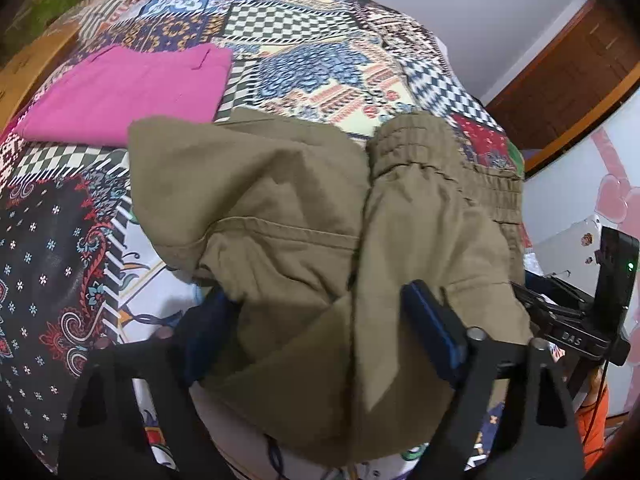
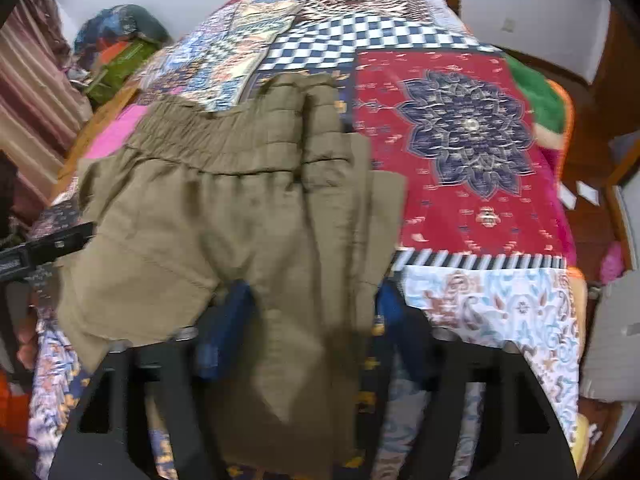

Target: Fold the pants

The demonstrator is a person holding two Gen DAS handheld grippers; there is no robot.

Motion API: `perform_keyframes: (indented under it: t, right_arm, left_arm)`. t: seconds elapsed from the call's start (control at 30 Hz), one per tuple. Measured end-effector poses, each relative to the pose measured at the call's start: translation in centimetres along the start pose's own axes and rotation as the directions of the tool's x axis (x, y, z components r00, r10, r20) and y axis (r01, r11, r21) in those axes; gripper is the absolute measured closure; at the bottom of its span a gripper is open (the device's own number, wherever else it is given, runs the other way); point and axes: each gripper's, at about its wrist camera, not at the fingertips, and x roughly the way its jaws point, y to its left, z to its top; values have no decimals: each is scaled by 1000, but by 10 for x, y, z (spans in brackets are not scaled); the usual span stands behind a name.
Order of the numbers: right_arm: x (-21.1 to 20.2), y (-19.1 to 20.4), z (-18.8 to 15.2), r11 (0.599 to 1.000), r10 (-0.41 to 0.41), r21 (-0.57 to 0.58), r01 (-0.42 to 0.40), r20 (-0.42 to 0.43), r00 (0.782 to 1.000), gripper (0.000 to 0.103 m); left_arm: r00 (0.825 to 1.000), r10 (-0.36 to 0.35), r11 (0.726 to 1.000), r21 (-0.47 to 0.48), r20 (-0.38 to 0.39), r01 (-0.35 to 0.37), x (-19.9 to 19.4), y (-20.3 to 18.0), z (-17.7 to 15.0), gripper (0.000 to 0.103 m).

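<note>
Patchwork bedspread covers the whole work surface, with a pale wall behind and a brown wooden door at two o'clock in my left view.

Olive pants lie bunched in the centre, elastic waistband at twelve to one o'clock, cloth draped between the fingers of both tongs. My left gripper stands fairly wide with fabric between its blue pads; I cannot tell whether they press. My right gripper stands narrower, straddling a hanging fold; grip likewise uncertain.

Risks, in my judgement: a loose pinch would let the cloth slide out on lifting; the lumped layers could fold crooked; catching one layer only would drag the pile apart.

Surroundings: folded pink garment at ten o'clock, just beside the pants, liable to be dragged. My right tongs' body at four o'clock crowds the left view.
</note>
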Motion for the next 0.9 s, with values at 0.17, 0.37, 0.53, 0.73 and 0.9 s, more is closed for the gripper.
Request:
perform_keyframes:
  t: [0.17,0.37,0.53,0.73,0.9]
  right_arm:
    - [1,5,3,1000,-13,-10,13,13,1000,52]
    - [-8,10,3,999,-13,-31,14,26,1000,68]
    - [-19,8,-7,1000,15,-28,-14,17,1000,74]
    - [-31,13,-24,998,65,-13,-65,-3,998,64]
    - [-25,7,-30,997,73,22,-72,-36,997,52]
  left_arm:
    - [1000,-30,999,26,-3,30,-4,-15,-2,39]
    - [998,-62,998,31,-7,62,-12,-16,-8,58]
    - [996,-87,996,27,-3,87,-27,-12,-23,67]
    - [994,-110,993,31,-4,110,-50,-6,-52,68]
    - [991,-134,991,-7,-18,134,-47,1,-61,67]
